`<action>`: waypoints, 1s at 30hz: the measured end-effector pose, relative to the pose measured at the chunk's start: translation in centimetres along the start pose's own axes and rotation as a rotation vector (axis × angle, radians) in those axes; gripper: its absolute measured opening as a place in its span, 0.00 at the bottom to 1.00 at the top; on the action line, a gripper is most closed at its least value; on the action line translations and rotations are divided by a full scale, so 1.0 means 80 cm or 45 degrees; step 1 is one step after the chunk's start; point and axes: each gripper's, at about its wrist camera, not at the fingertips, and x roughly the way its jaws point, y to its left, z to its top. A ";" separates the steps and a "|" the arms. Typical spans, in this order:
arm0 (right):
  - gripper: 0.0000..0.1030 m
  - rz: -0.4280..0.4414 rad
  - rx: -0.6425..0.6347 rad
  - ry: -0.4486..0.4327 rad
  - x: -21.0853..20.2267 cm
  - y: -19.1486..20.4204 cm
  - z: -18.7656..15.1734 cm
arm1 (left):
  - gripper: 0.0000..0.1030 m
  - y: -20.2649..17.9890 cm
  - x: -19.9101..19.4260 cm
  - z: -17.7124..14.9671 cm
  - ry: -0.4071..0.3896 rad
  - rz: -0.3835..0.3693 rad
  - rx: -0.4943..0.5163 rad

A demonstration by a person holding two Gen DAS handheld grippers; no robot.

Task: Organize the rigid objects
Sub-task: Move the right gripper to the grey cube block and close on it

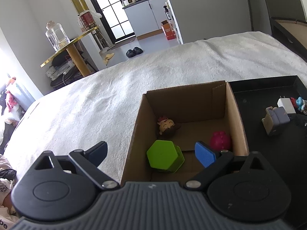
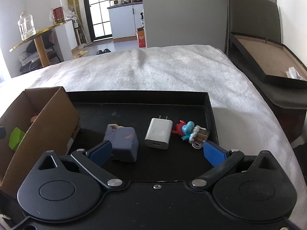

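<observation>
Now your left gripper [image 1: 150, 154] hangs over the near rim of the cardboard box [image 1: 237, 115], its ribbed blue pads spread wide with nothing between them; one finger sits outside the box's left wall, the other inside. On the box's plain brown floor, a glossy green hexagonal block [image 1: 164, 156] lies at about 6 o'clock, a knobbly pink ball [image 1: 220, 140] at 4 o'clock, and a smooth round-headed doll figure [image 1: 167, 127] at 10 o'clock, near the left wall. The three are apart from one another.

Your right gripper [image 2: 157, 152] hovers over the near part of the black tray [image 2: 138, 96], jaws spread wide and pinching nothing. The tray is matte, shallow and rectangular, set just beside the box's right wall on a nubby white blanket [image 2: 153, 71]. Between your fingers, at 12 o'clock, a smooth white charger [image 2: 158, 133] lies flat, its two prongs pointing away from you. At 10 o'clock, close to your left pad, sits a blocky grey-purple figure [image 2: 122, 142] with soft rounded corners. At 2 o'clock, just by your right pad, lies a small red-and-blue toy figure [image 2: 185, 129] attached to a clear, glassy mug-shaped charm [image 2: 200, 136]. You touch none of them.
</observation>
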 end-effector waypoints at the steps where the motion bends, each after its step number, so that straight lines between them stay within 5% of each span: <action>1: 1.00 -0.003 0.005 0.001 0.001 -0.002 0.000 | 0.94 0.000 0.000 0.000 0.001 0.004 0.003; 22: 1.00 -0.002 0.007 0.051 0.043 -0.002 -0.015 | 0.94 0.007 0.011 -0.004 0.029 0.013 -0.015; 30: 1.00 0.090 -0.001 0.064 0.048 0.028 -0.004 | 0.94 0.017 0.016 -0.007 0.039 0.019 -0.043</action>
